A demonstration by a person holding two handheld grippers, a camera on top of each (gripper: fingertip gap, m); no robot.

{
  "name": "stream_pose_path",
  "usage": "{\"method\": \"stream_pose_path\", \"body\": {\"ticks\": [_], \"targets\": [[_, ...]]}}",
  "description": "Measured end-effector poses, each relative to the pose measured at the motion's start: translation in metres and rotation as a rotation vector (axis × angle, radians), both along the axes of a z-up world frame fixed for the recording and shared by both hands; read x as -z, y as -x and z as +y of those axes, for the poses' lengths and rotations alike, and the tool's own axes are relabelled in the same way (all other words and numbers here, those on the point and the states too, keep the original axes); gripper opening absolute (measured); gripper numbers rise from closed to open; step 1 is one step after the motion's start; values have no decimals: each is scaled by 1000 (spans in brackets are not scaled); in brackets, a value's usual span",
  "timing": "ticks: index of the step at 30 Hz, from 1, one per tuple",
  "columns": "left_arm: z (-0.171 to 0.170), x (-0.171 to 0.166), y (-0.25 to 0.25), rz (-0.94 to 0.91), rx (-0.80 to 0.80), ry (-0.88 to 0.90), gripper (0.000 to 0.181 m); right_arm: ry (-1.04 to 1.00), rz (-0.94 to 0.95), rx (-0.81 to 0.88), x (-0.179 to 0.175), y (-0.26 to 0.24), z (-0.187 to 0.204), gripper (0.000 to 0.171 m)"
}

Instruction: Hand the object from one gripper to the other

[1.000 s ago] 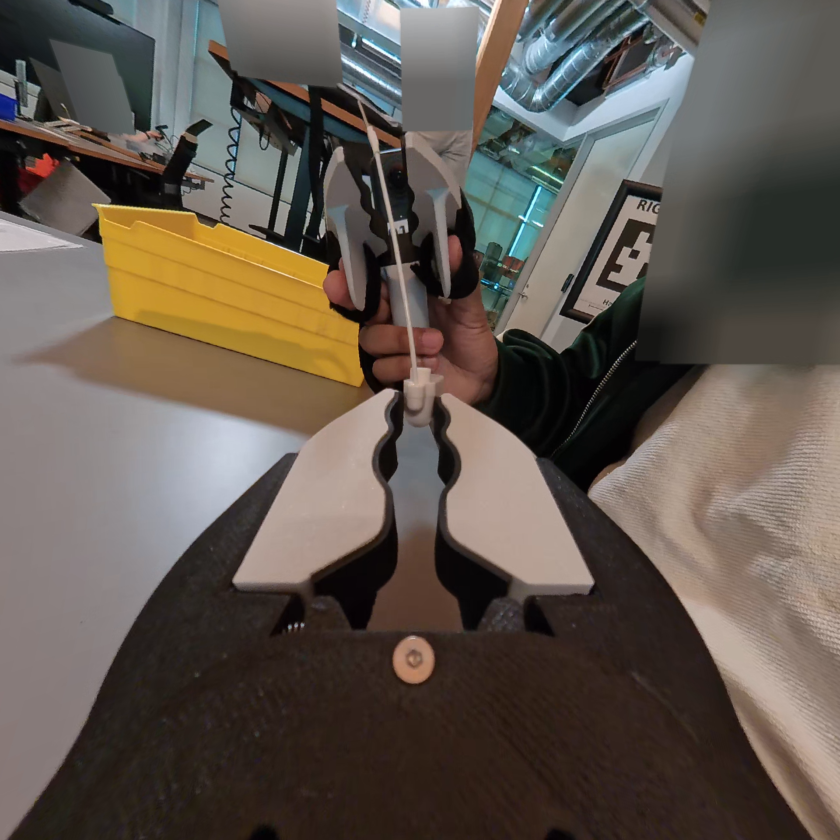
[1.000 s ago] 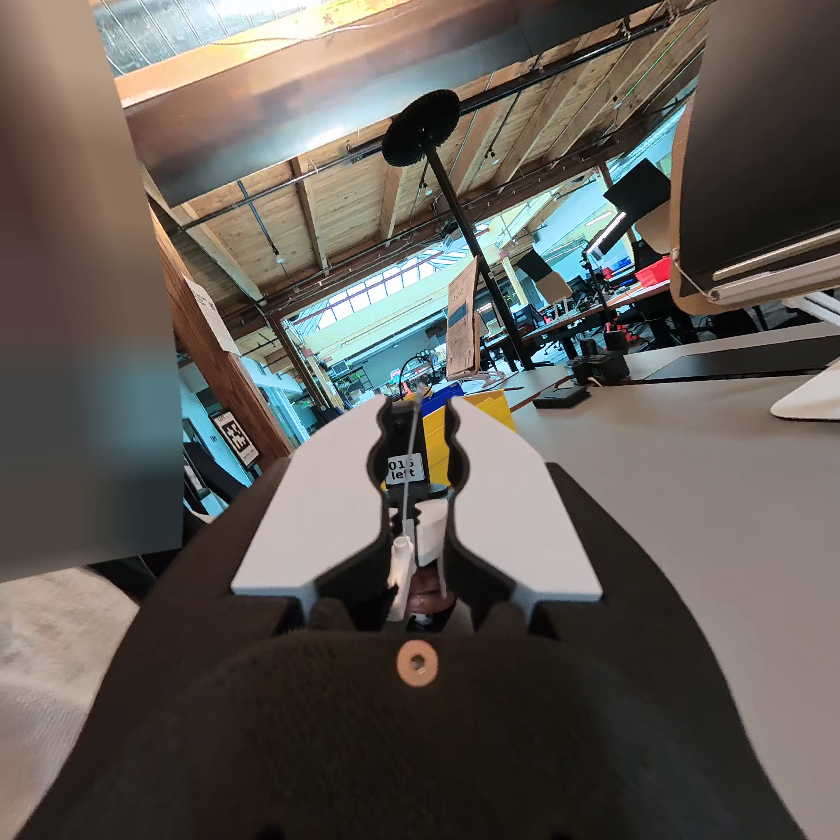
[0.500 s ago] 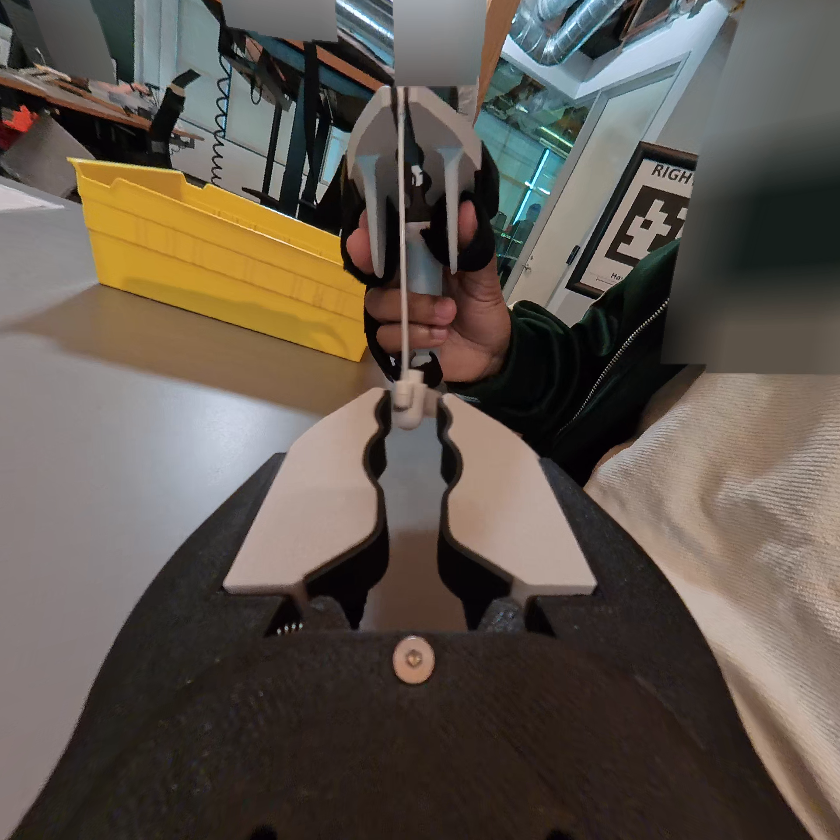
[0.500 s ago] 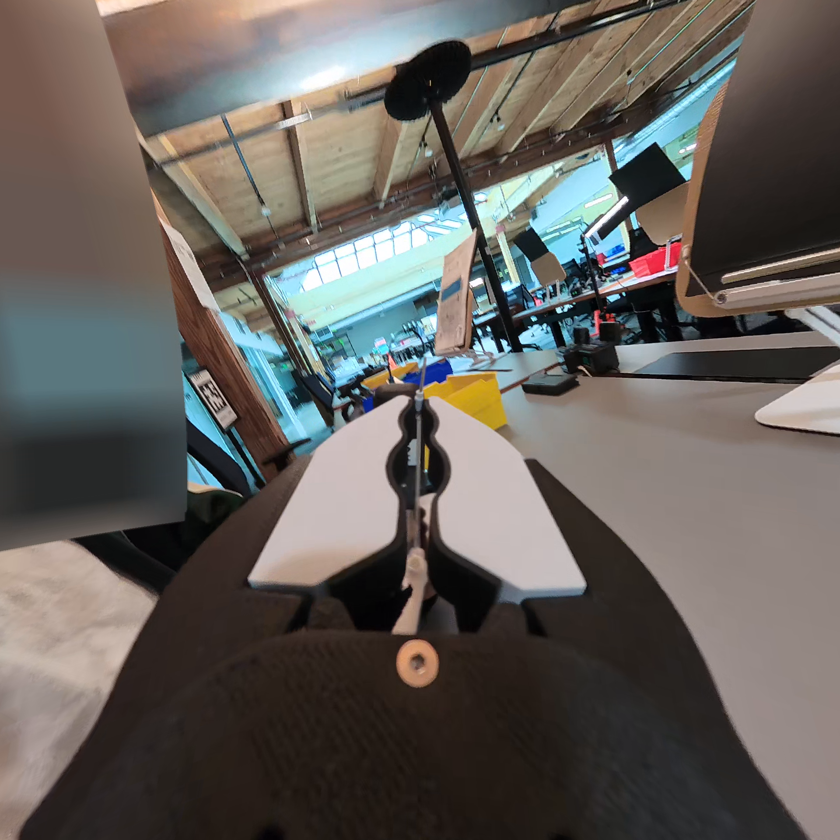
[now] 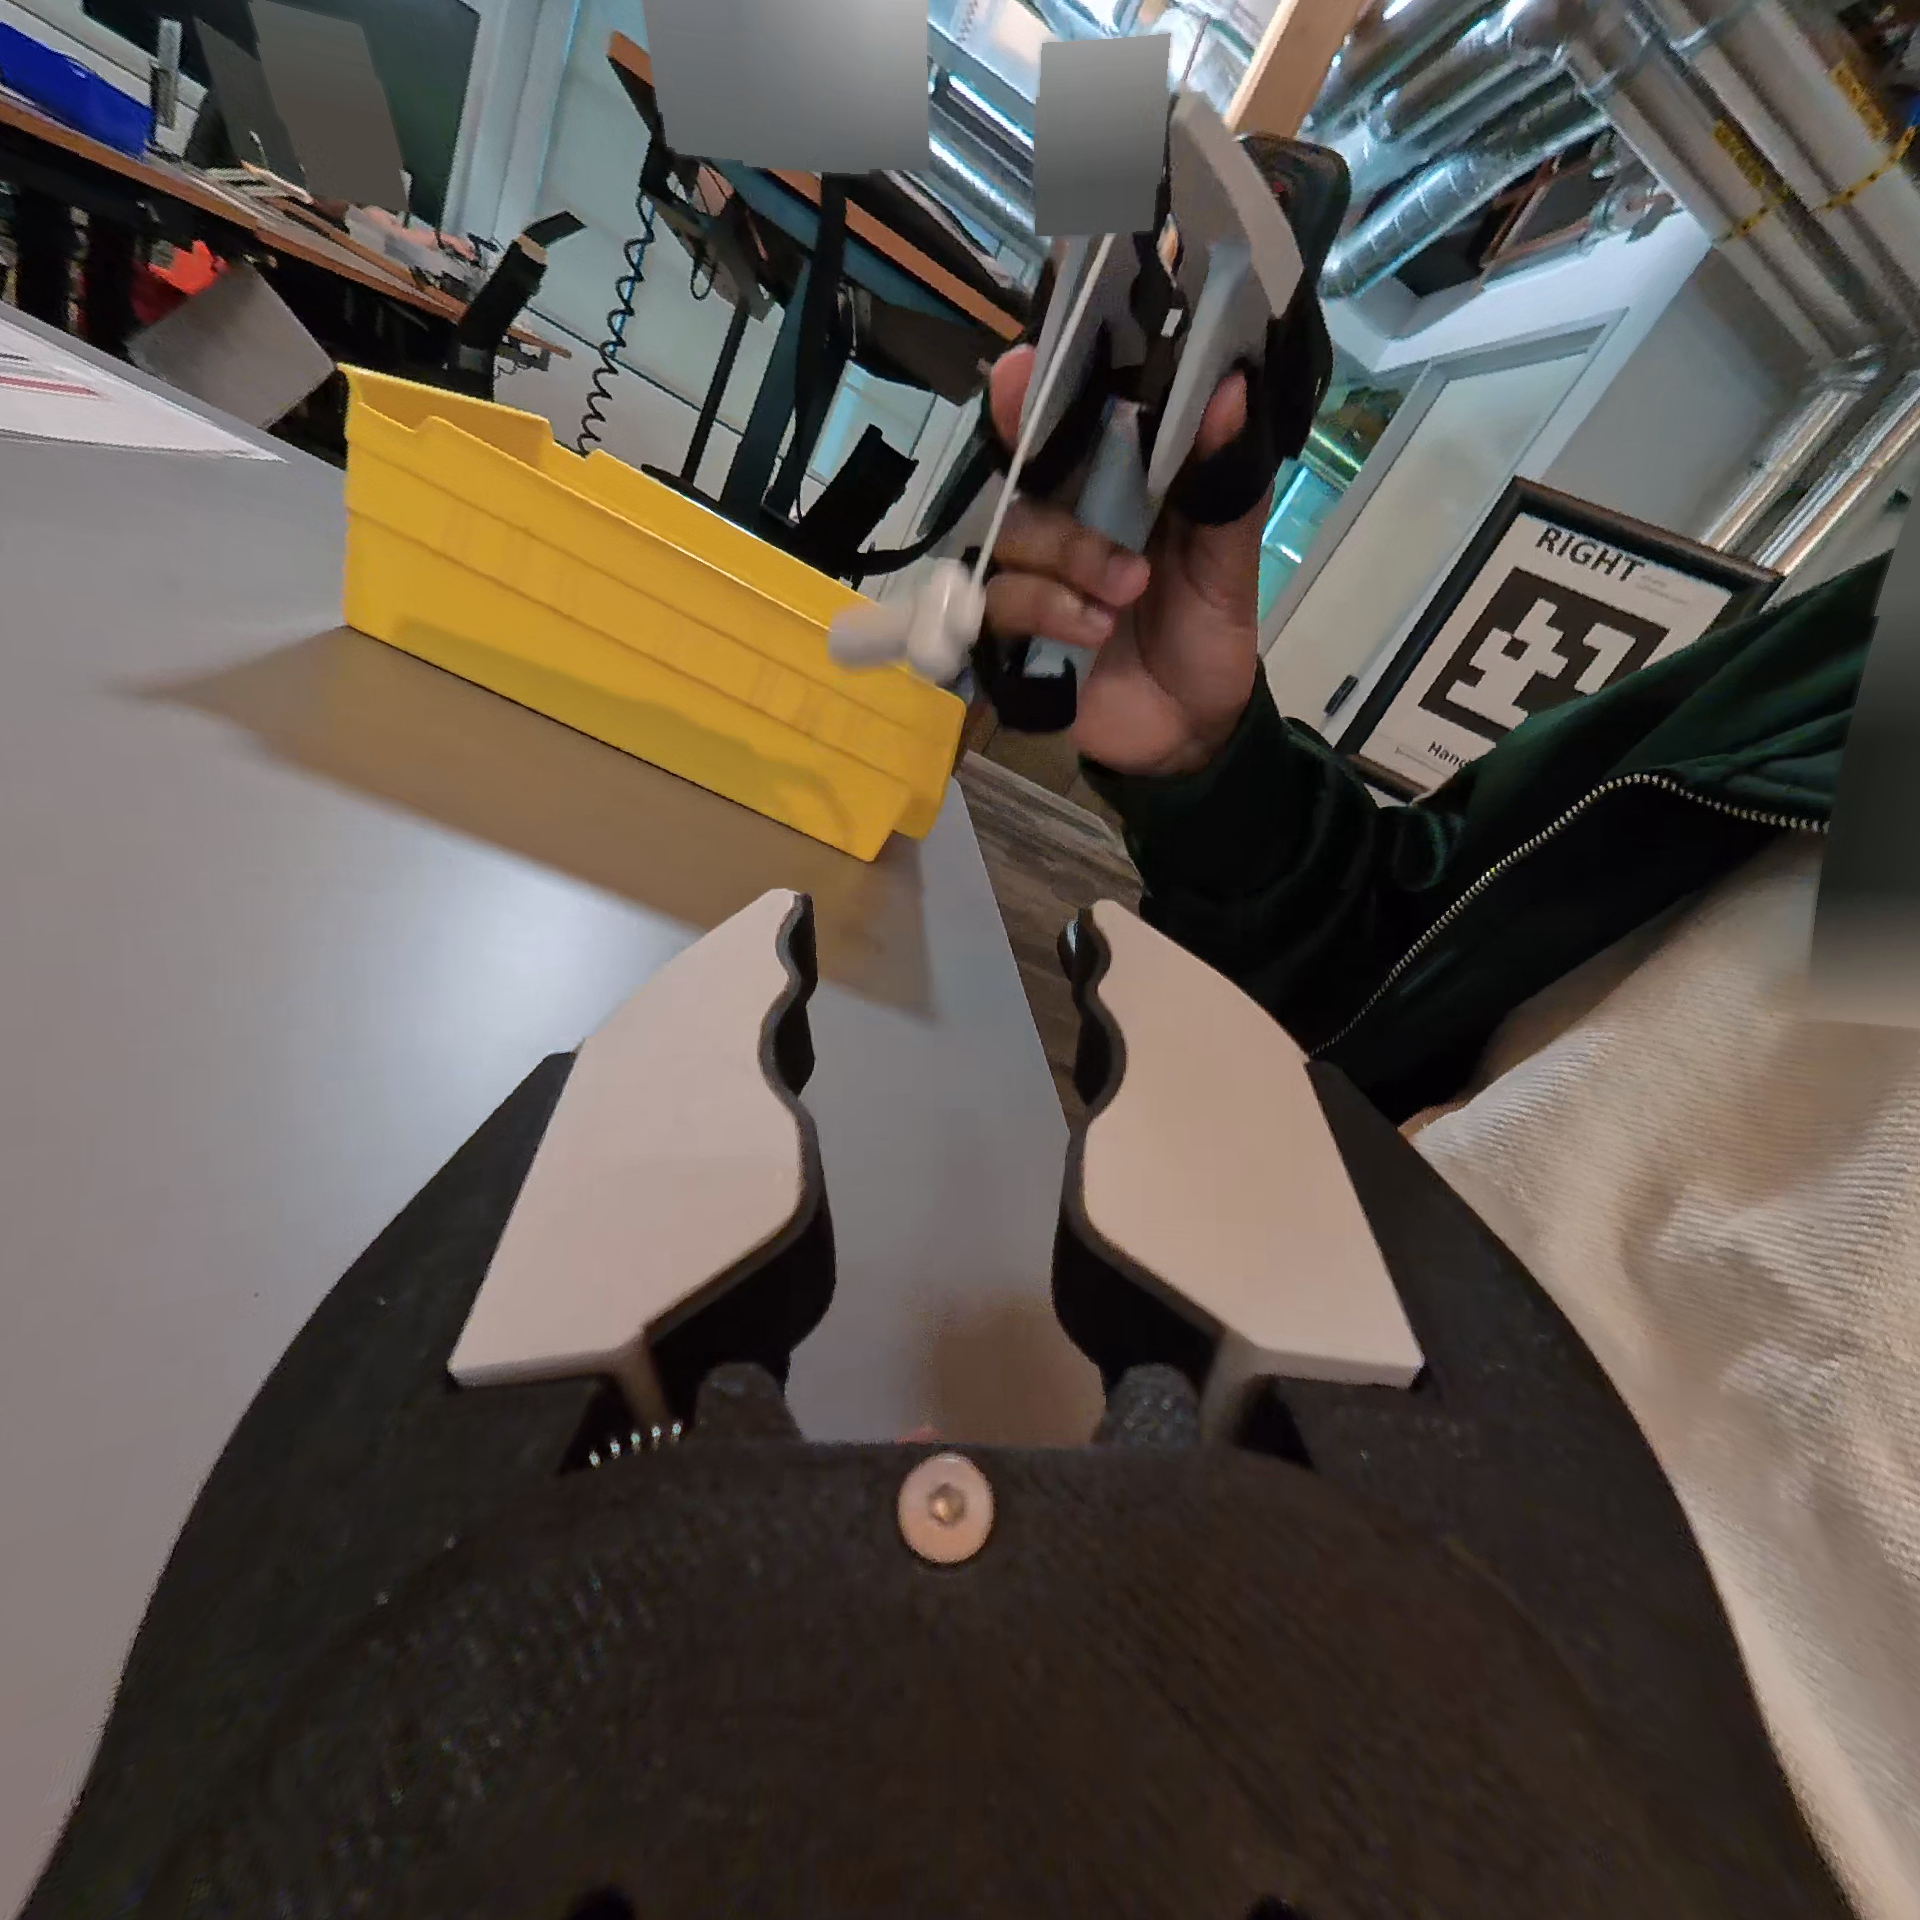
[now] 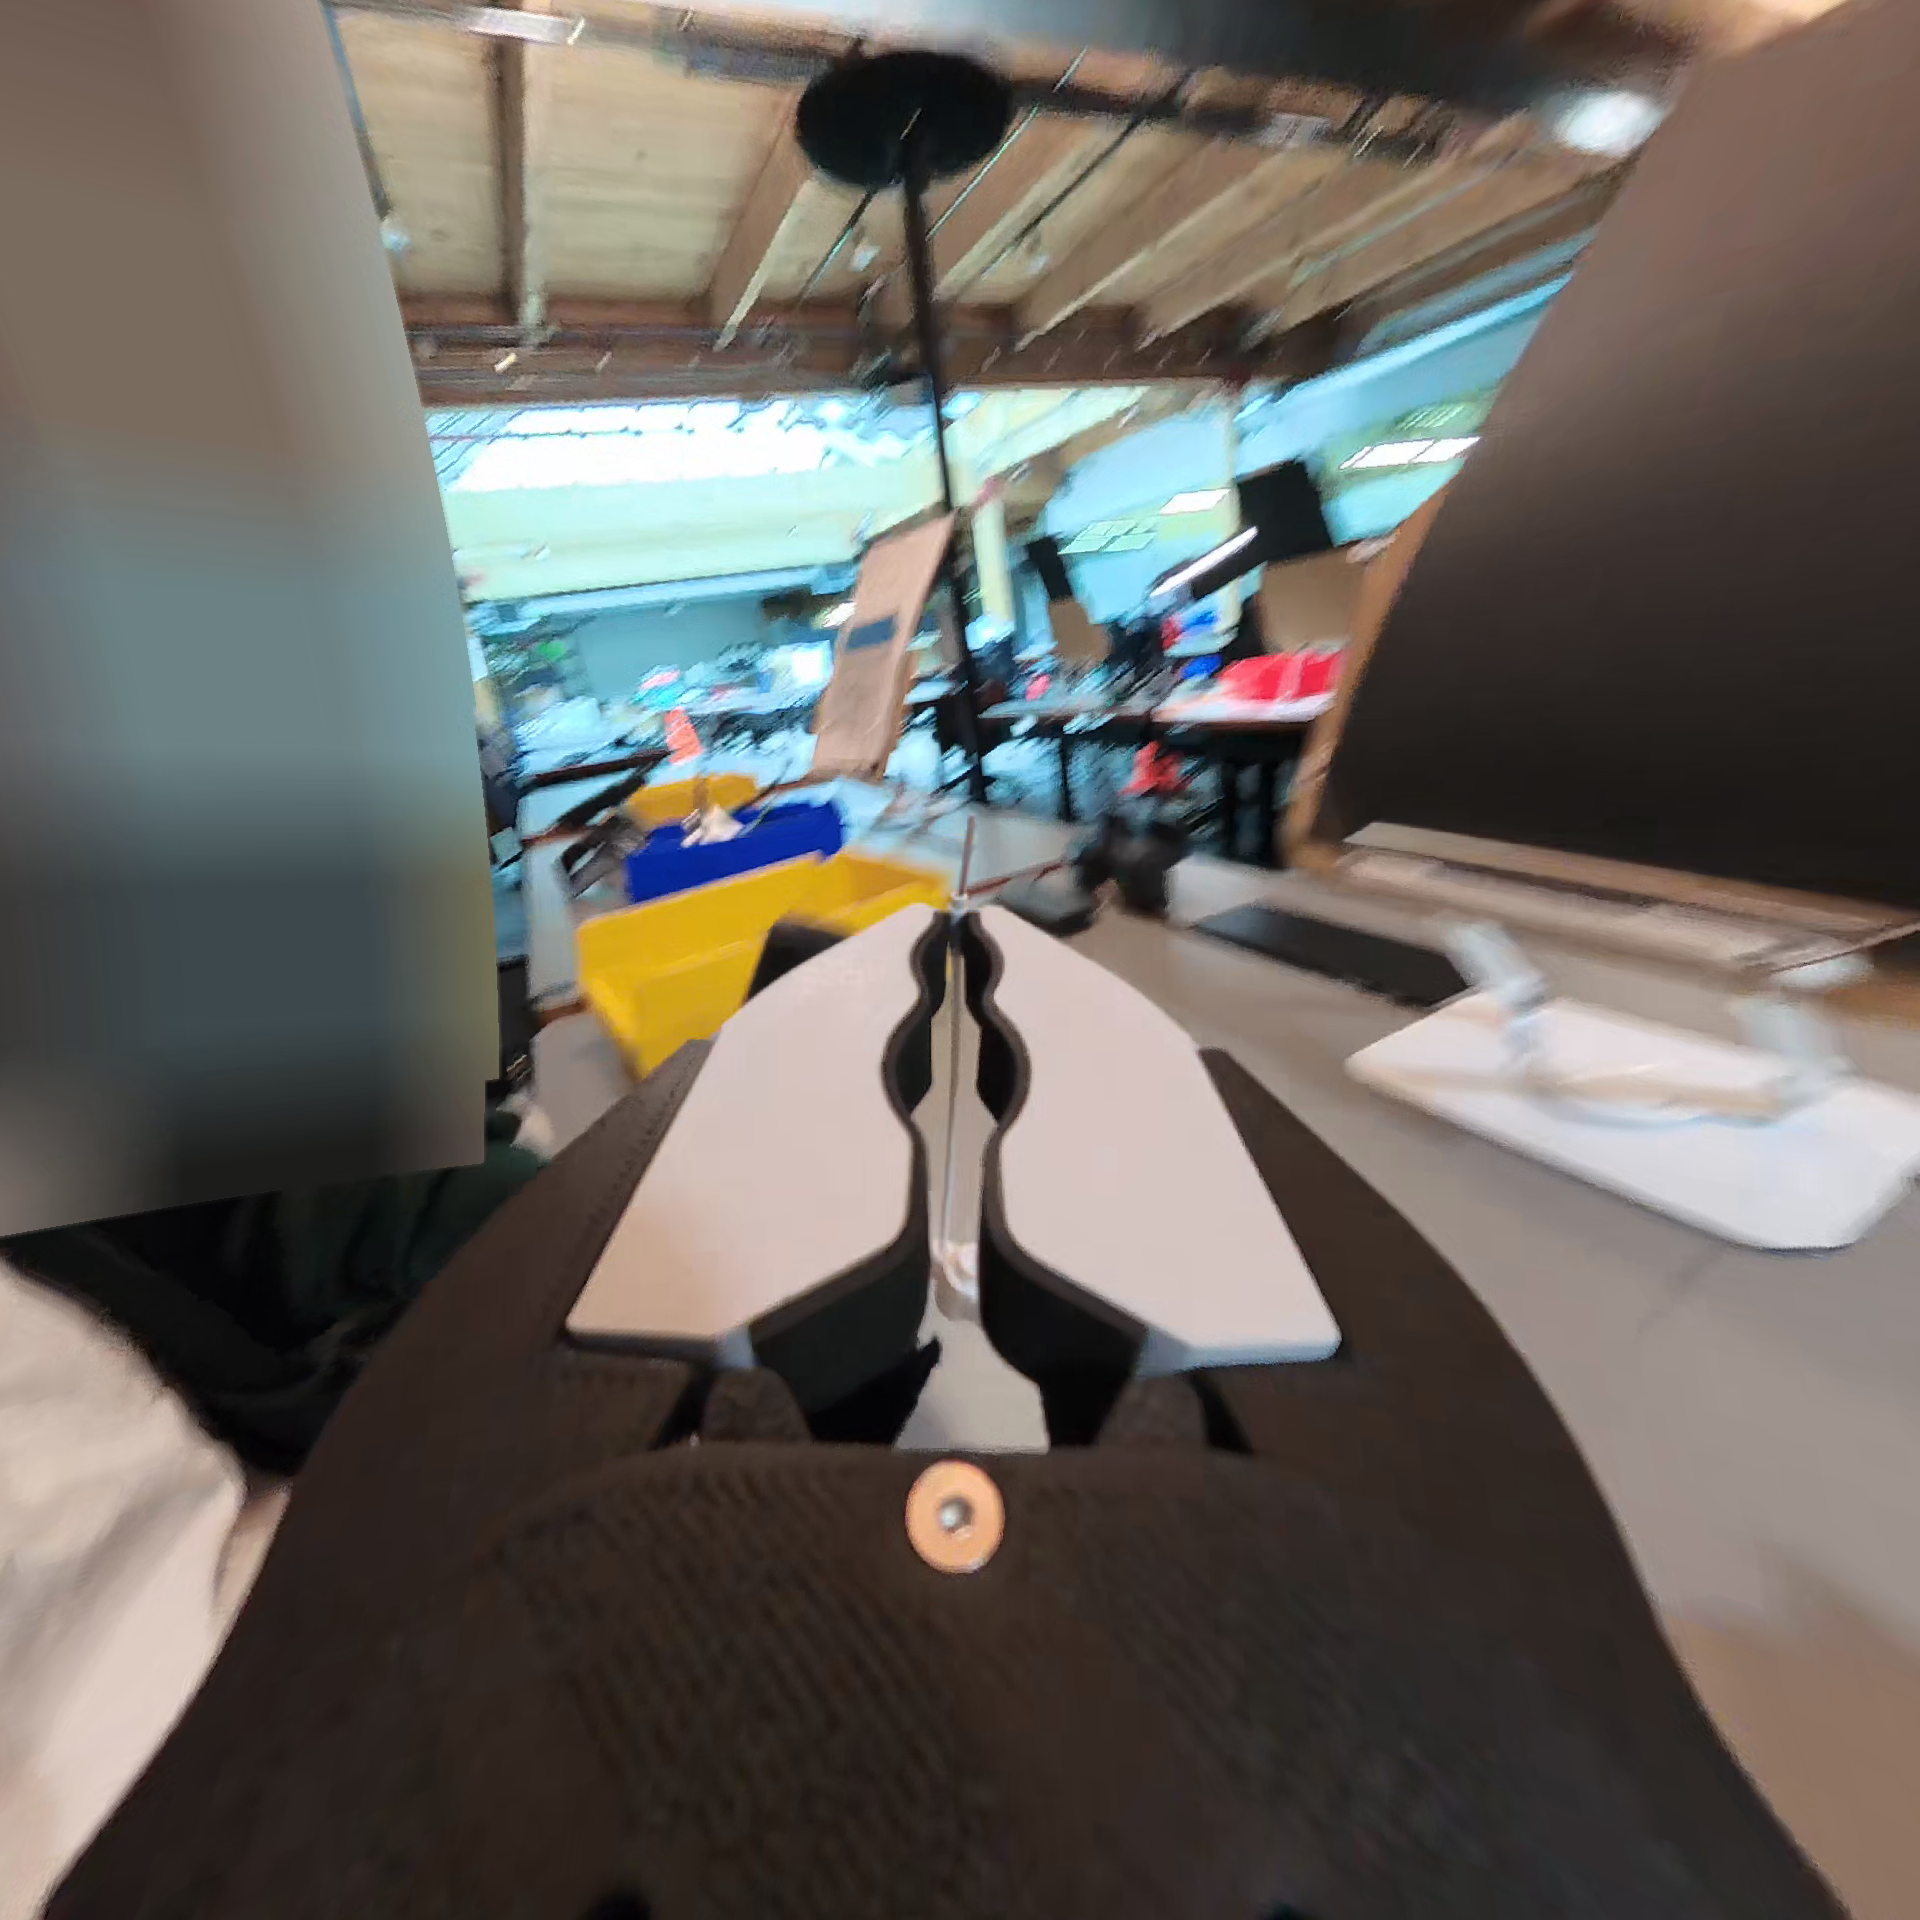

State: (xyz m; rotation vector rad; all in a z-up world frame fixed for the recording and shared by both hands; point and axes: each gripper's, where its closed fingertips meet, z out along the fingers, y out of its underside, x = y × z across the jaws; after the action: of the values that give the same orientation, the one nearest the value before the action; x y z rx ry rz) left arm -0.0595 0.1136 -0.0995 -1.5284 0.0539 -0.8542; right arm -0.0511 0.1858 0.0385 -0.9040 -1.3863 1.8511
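The object is a thin white stick with a small white plug-like end (image 5: 914, 634). In the left wrist view it hangs from my right gripper (image 5: 1143, 312), which a hand holds up above the table's edge, well clear of my left gripper. My left gripper (image 5: 935, 925) is open and empty, low over the grey table (image 5: 260, 935). In the right wrist view, which is blurred, my right gripper (image 6: 961, 914) is shut on the stick (image 6: 954, 1091), which runs along the gap between the fingers and pokes out past the tips.
A yellow bin (image 5: 623, 603) stands on the table behind the stick's end; it also shows in the right wrist view (image 6: 707, 956) next to a blue bin (image 6: 727, 842). A white monitor base (image 6: 1662, 1132) lies to the right. A green sleeve (image 5: 1455, 883) is on the right. There is about 15 cm between the tips of the two grippers.
My left gripper has opened and let go of the stick's plug end. My right gripper, shut on the stick since half a second ago, has lifted it up and away.
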Motion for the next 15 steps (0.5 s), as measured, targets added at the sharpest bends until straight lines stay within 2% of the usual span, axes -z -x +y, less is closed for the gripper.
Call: {"method": "stream_pose_path", "body": {"ticks": [3, 6, 10, 15], "targets": [[-1, -3, 1, -71, 20, 28, 46, -2, 46, 149, -33, -20, 51, 3], [-2, -5, 1, -101, 29, 37, 47, 7, 22, 329, -47, -41, 107, 3], [-1, -4, 2, -100, 19, 41, 48, -46, -120, 534, -32, -61, 169, 3], [0, -3, -1, -111, 28, 41, 50, 32, -330, 601, 10, -78, 224, 3]]}}
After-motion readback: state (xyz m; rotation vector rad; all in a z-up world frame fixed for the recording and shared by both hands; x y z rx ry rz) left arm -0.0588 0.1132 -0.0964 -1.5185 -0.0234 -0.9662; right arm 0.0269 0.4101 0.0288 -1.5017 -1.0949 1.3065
